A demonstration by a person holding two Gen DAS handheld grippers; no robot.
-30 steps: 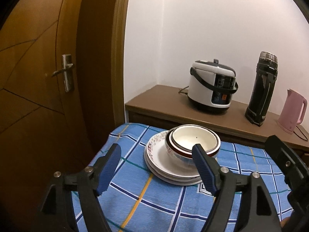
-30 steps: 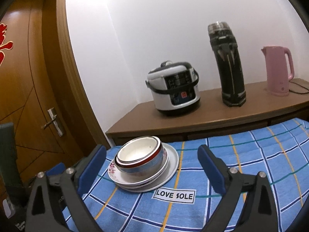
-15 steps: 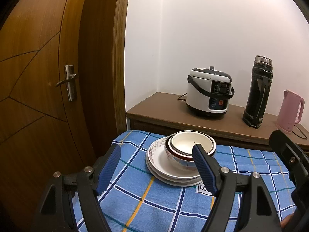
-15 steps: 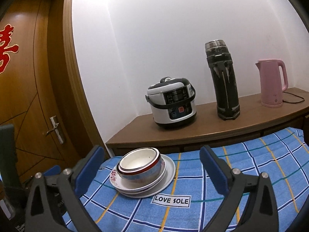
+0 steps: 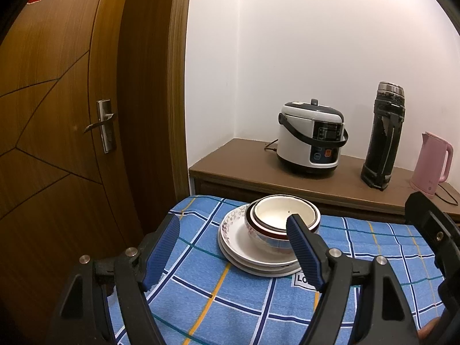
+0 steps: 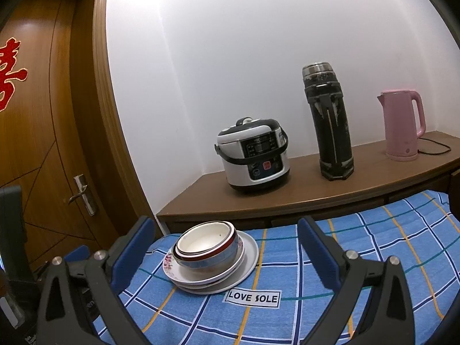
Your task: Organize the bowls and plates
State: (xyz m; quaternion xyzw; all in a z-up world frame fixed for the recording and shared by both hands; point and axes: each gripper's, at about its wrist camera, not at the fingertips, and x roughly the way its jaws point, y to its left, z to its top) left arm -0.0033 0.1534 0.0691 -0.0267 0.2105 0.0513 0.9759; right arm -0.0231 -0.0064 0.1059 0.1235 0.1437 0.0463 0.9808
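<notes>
A stack of nested bowls [image 5: 280, 221] with red and floral rims sits on a stack of white plates [image 5: 247, 250] on the blue checked tablecloth [image 5: 207, 296]. It also shows in the right wrist view, bowls [image 6: 207, 244] on plates [image 6: 244, 261]. My left gripper [image 5: 234, 247] is open and empty, held back from the stack, which lies ahead between its fingers. My right gripper [image 6: 224, 247] is open and empty, also held back, with the stack ahead between its fingers.
A brown sideboard [image 6: 316, 192] behind the table carries a white rice cooker [image 6: 253, 155], a black thermos [image 6: 330, 123] and a pink kettle [image 6: 402, 126]. A wooden door [image 5: 57, 132] stands at the left. A "LOVE SOLE" label [image 6: 253, 298] lies near the plates.
Both grippers have drawn back and risen a little from the stack, which now looks smaller and lower in both views. Both stay open. The dishes have not moved.
</notes>
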